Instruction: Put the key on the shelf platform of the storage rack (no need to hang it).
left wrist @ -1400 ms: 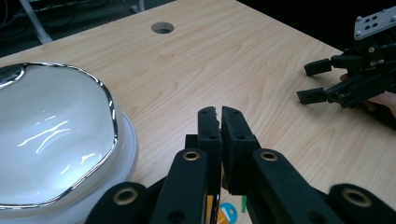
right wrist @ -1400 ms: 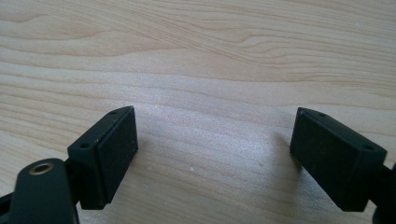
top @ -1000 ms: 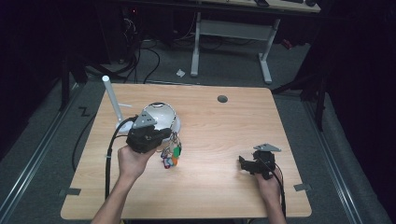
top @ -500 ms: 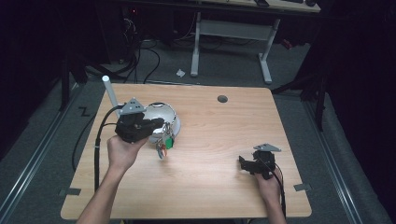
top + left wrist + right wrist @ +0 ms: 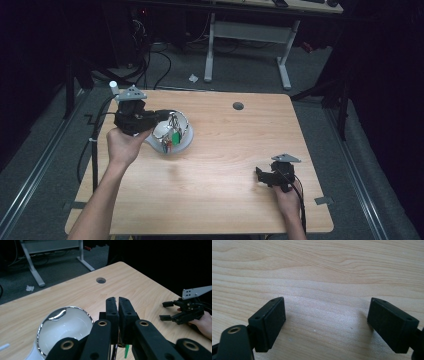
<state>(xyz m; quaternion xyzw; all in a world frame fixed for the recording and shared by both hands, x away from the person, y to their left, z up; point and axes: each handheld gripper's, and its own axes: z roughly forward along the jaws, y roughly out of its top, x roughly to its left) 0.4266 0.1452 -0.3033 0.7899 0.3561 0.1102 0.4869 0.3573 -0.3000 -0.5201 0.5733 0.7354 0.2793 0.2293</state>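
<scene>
In the high view, the left gripper [image 5: 165, 117] is hanging at the left of the frame over a white bowl [image 5: 184, 140], its jaws pinched on a bunch of keys [image 5: 172, 136] with a green tag, dangling into the bowl. The right gripper [image 5: 261, 175] is sitting at the lower right on the table [image 5: 230, 150].

In the left gripper view, the jaws are pressing together at centre; the bowl [image 5: 62, 332] is lying at lower left, and the green tag is peeking out beneath.

In the right gripper view, the jaws are standing wide apart over bare wood.
</scene>
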